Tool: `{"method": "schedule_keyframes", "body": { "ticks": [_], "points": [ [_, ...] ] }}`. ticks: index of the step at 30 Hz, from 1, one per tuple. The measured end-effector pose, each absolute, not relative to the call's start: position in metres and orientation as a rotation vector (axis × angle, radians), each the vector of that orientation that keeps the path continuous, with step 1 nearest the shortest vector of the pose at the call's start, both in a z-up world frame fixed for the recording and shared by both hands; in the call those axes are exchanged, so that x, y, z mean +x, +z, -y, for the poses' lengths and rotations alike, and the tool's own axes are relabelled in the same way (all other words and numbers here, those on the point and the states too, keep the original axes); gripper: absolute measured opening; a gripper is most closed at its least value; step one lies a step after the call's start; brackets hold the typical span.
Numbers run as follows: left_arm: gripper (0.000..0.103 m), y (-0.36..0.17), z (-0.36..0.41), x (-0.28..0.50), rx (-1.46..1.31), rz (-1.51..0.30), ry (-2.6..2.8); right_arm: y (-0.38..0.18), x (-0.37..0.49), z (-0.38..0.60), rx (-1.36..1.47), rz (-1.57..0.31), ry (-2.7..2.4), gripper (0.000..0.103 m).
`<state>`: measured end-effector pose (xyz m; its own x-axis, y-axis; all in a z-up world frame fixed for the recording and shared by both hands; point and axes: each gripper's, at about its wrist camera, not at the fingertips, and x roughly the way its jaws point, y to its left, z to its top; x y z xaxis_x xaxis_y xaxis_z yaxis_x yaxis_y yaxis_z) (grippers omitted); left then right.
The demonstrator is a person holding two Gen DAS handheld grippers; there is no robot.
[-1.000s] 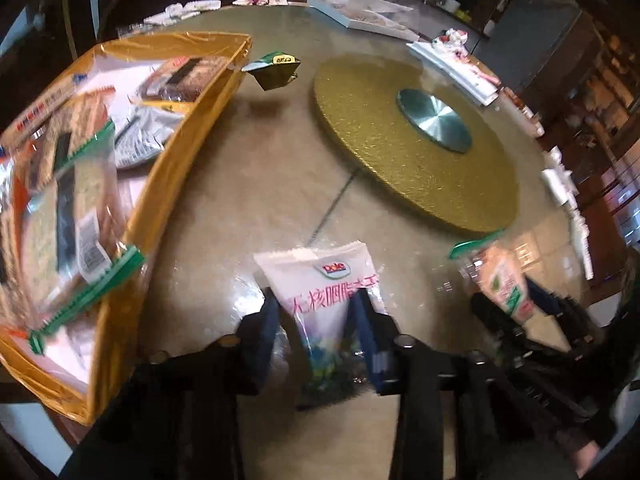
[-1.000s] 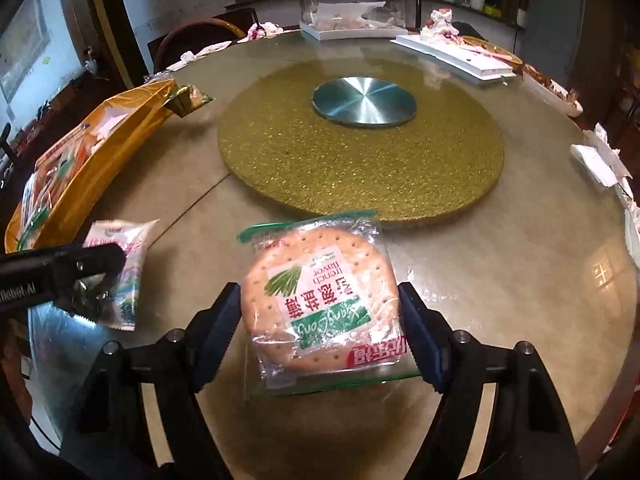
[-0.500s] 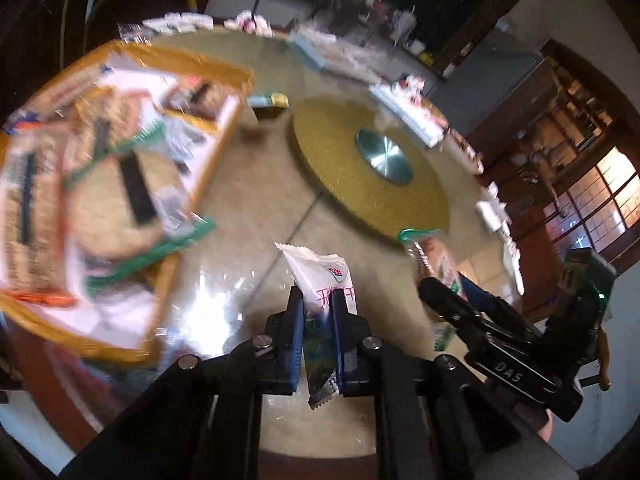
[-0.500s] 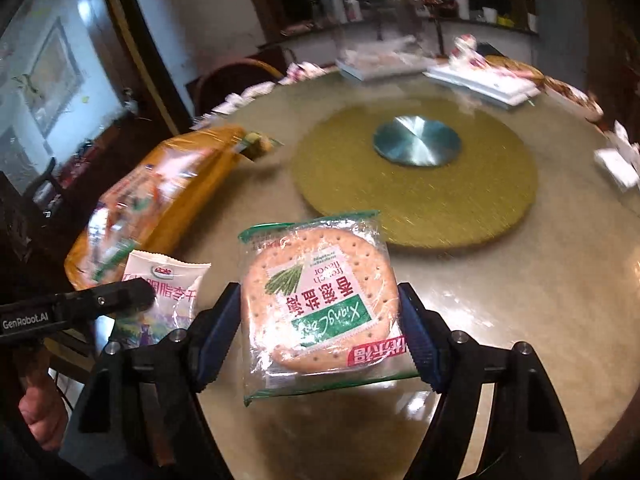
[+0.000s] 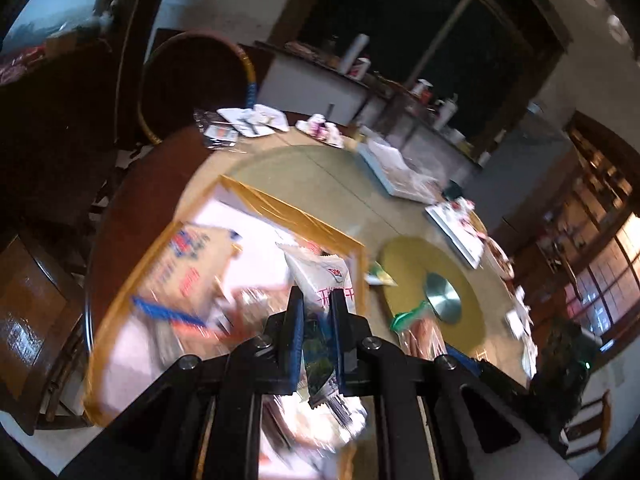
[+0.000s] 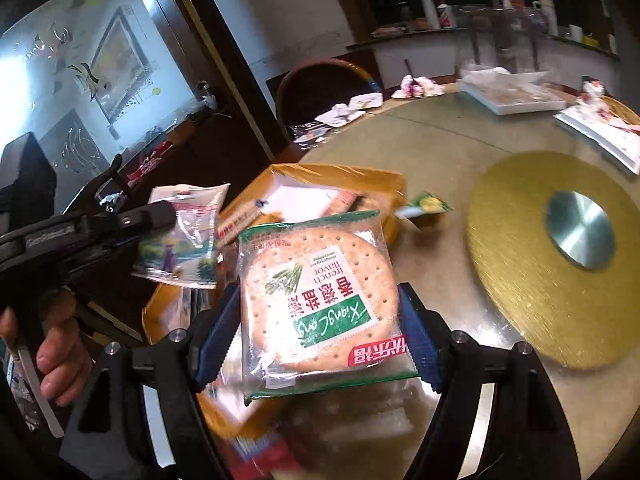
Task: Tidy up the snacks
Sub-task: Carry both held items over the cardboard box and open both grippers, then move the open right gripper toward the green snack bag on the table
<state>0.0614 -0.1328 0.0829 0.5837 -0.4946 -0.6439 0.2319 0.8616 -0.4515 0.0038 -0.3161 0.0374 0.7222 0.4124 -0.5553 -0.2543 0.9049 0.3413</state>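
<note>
My left gripper (image 5: 316,304) is shut on a white snack pouch (image 5: 326,280) and holds it in the air above the gold tray (image 5: 308,218), which holds several wrapped snacks. The pouch (image 6: 182,236) and left gripper (image 6: 160,212) also show in the right wrist view. My right gripper (image 6: 320,312) is shut on a round cracker packet (image 6: 318,300) with a green label, held above the tray's (image 6: 352,174) near end. A small green packet (image 6: 426,206) lies on the table beside the tray.
A gold turntable (image 6: 560,260) with a steel hub sits mid-table. White trays (image 6: 512,96) and napkins lie at the far edge. A round-backed chair (image 5: 196,88) stands behind the table. The table's edge (image 5: 120,240) runs close to the tray.
Both grippers have lifted their packets off the table and swung left over the gold tray. The left gripper closed on the pouch about a second ago.
</note>
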Motion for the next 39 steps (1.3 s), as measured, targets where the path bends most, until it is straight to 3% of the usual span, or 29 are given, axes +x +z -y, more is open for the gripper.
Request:
{"method": "schedule_keyframes", "body": {
  "ticks": [10, 18, 22, 25, 32, 34, 39],
  "points": [
    [0.010, 0.046, 0.135, 0.154, -0.294, -0.984, -0.388, 0.021, 0.084, 0.272, 0.219, -0.762, 0.355, 0.077],
    [0.013, 0.025, 0.140, 0.172, -0.240, -1.049, -0.373, 0.005, 0.099, 0.263, 0.187, -0.802, 0.359, 0.078],
    [0.032, 0.023, 0.133, 0.167, -0.255, -1.058, -0.387, 0.013, 0.088, 0.276, 0.193, -0.764, 0.383, 0.083],
    [0.064, 0.036, 0.121, 0.149, -0.288, -0.990, -0.375, 0.026, 0.073, 0.304, 0.259, -0.695, 0.401, 0.084],
    [0.070, 0.062, 0.117, 0.092, -0.295, -0.900, -0.413, 0.024, 0.090, 0.376, 0.311, -0.722, 0.227, 0.083],
    [0.070, 0.064, 0.116, 0.076, -0.315, -0.894, -0.419, 0.014, 0.109, 0.384, 0.362, -0.767, 0.236, 0.073],
    [0.070, 0.063, 0.117, 0.054, -0.343, -0.897, -0.407, 0.003, 0.146, 0.382, 0.415, -0.837, 0.222, 0.069]
  ]
}}
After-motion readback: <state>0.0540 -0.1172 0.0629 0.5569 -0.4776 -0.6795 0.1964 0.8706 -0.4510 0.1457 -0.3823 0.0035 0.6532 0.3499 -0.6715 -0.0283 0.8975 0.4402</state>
